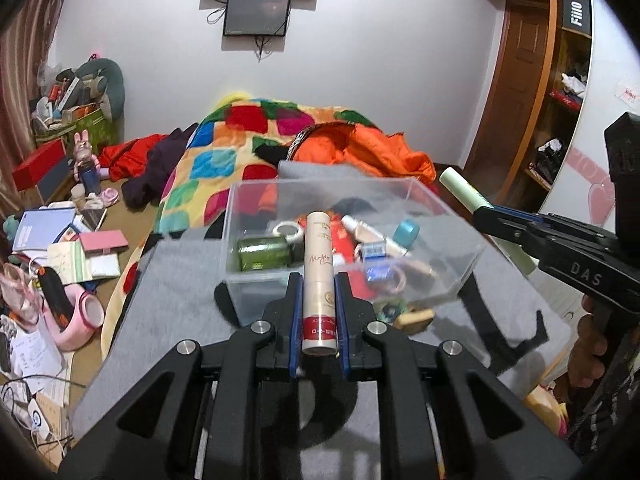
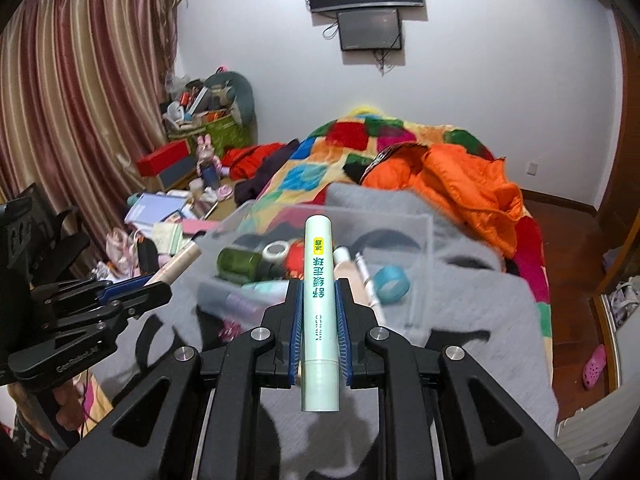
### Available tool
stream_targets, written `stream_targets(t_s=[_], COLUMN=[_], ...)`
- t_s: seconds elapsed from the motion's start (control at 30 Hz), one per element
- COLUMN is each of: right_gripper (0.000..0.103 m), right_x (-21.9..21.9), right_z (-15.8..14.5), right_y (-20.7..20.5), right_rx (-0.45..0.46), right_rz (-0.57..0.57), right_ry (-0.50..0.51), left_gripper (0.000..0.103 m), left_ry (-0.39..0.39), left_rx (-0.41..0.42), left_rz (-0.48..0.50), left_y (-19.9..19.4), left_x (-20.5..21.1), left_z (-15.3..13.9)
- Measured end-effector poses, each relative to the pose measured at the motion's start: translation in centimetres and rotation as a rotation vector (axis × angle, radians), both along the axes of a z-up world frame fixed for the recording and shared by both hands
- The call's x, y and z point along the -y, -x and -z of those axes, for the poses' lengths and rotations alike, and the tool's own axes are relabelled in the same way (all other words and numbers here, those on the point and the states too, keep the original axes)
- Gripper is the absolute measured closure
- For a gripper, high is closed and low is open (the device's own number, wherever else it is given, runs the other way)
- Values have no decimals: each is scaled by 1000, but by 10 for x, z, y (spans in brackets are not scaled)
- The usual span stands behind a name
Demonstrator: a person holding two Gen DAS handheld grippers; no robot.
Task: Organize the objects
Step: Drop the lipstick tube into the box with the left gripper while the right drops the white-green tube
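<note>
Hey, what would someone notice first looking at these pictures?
Each pair of tongs grips a tube: the left tongs hold a beige tube, the right tongs a pale green tube. Just beyond sits a clear plastic bin of toiletries on grey cloth.

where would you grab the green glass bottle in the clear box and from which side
Grip the green glass bottle across its round body, coming from above with the jaws straddling its width. It lies on its side in the clear box, whose walls block a sideways approach. The white tape roll sits close by its neck end, so the body seems the freer spot.
</note>
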State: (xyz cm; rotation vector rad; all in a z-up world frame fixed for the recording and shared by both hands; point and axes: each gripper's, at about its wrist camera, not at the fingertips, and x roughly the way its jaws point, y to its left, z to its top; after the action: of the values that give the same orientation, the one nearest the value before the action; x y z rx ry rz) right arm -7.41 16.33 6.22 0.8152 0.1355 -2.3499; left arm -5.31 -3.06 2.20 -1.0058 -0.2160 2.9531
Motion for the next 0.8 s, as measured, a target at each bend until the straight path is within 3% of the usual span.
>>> stream_targets(t_s=[0.4,0.8], right_gripper=[89,89], right_x=[7,34], right_z=[-11,17], right_y=[37,78], right_rx=[-34,37], right_rz=[32,31], right_ry=[-7,-71], left_gripper=[89,89], left_ry=[-20,-54], left_rx=[0,90], left_rz=[-1,16], left_y=[42,89], left_x=[9,13], left_z=[-7,19])
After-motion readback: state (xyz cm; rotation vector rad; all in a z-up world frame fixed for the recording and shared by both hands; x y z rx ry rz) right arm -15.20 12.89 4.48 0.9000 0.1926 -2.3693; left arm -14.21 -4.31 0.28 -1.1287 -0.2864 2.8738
